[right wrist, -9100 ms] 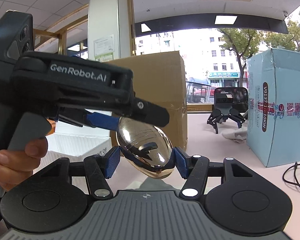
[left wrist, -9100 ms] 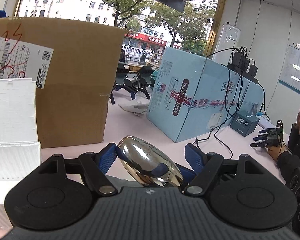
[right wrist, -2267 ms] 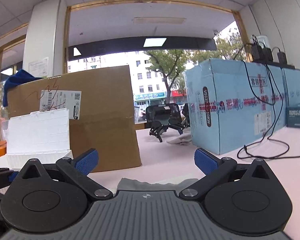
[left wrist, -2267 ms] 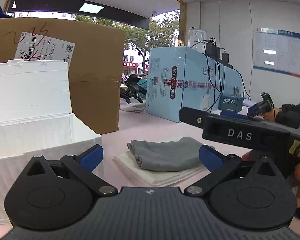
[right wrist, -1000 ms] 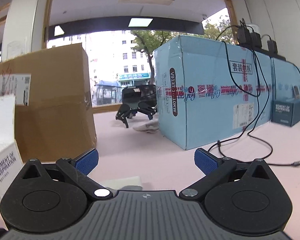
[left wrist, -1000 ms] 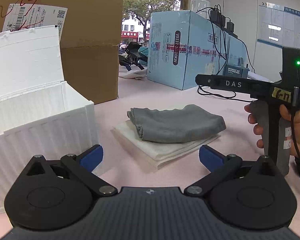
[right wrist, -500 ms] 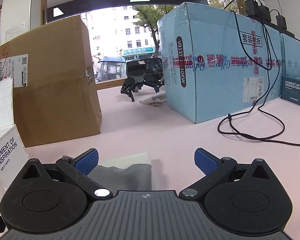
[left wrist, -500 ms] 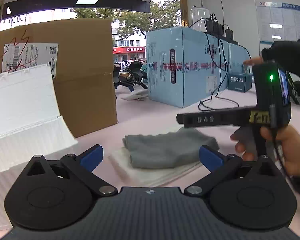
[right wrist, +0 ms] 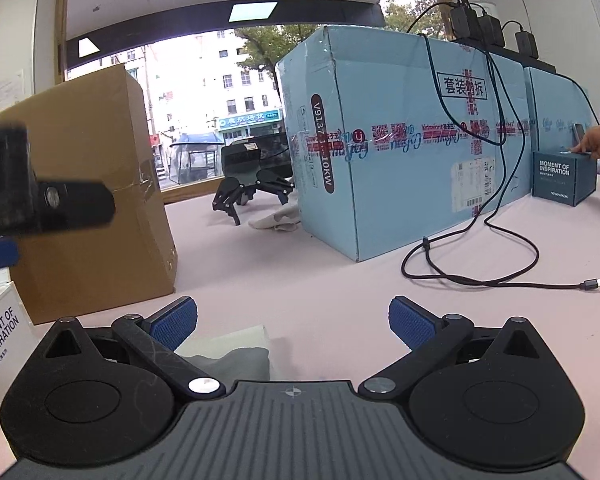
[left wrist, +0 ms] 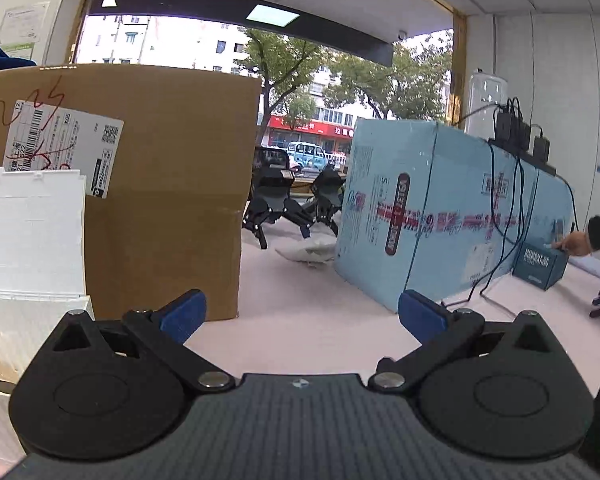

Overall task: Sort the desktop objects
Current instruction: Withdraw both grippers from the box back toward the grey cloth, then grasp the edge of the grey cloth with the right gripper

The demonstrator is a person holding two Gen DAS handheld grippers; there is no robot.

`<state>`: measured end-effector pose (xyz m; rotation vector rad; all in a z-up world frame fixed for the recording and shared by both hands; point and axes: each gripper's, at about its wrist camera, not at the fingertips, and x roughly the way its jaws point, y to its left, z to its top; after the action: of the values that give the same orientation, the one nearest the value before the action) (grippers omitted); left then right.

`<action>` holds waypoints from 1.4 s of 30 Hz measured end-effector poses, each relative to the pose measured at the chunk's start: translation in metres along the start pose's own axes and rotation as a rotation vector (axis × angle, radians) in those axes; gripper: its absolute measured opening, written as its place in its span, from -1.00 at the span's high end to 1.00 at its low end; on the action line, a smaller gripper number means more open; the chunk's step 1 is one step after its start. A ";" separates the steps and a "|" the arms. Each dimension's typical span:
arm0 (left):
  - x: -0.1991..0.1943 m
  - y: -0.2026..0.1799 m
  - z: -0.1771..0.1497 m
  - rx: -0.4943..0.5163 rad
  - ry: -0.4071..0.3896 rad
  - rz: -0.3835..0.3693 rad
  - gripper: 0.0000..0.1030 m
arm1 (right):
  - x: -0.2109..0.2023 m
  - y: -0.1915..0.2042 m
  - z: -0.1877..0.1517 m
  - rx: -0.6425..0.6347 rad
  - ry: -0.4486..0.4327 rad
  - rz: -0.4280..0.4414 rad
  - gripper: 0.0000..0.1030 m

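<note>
Grey cloth (right wrist: 236, 354) lies on the surface (right wrist: 340, 280) at 7 o'clock of the right gripper (right wrist: 292, 320); both grippers, left gripper (left wrist: 300, 312) too, gape empty. Next move, likely: lower onto it.

The table (right wrist: 340, 280) is pale pink. A plain brown cardboard box (left wrist: 172, 184) carries a white label with black print and red scribbles. The big box (right wrist: 412, 152) is light blue with red patterned tape and a dark maroon oval. A white ribbed container (left wrist: 28, 240) stands left. Both grippers are black with blue ribbed fingertips (right wrist: 410, 322). A small box (right wrist: 562, 180) is dark teal with white lettering, and the cable (right wrist: 480, 272) is black.
</note>
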<state>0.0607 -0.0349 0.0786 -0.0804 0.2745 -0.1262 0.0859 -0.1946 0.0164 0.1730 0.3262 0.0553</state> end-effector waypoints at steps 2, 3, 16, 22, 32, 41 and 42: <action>0.008 0.005 -0.010 0.040 0.027 0.034 -1.00 | 0.002 0.001 -0.002 0.000 0.016 0.012 -1.00; 0.012 0.007 -0.013 0.047 0.042 0.046 -1.00 | 0.003 0.002 -0.002 -0.003 0.022 0.016 -1.00; 0.021 0.028 -0.019 -0.038 0.095 0.035 -1.00 | 0.001 0.004 -0.002 -0.012 0.051 0.098 -1.00; 0.012 0.042 -0.011 -0.146 0.066 -0.024 -1.00 | 0.004 -0.022 0.007 0.198 0.134 0.241 -0.94; 0.010 0.045 -0.008 -0.174 0.038 -0.024 -1.00 | 0.021 -0.031 0.001 0.306 0.306 0.308 0.13; 0.009 0.046 -0.003 -0.142 0.042 -0.002 -1.00 | 0.027 -0.025 -0.006 0.229 0.361 0.231 0.76; 0.008 0.047 -0.001 -0.133 0.047 -0.004 -1.00 | 0.026 -0.025 -0.006 0.226 0.352 0.226 0.82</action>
<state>0.0737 0.0102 0.0713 -0.2103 0.3297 -0.1141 0.1091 -0.2161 -0.0021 0.4259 0.6638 0.2746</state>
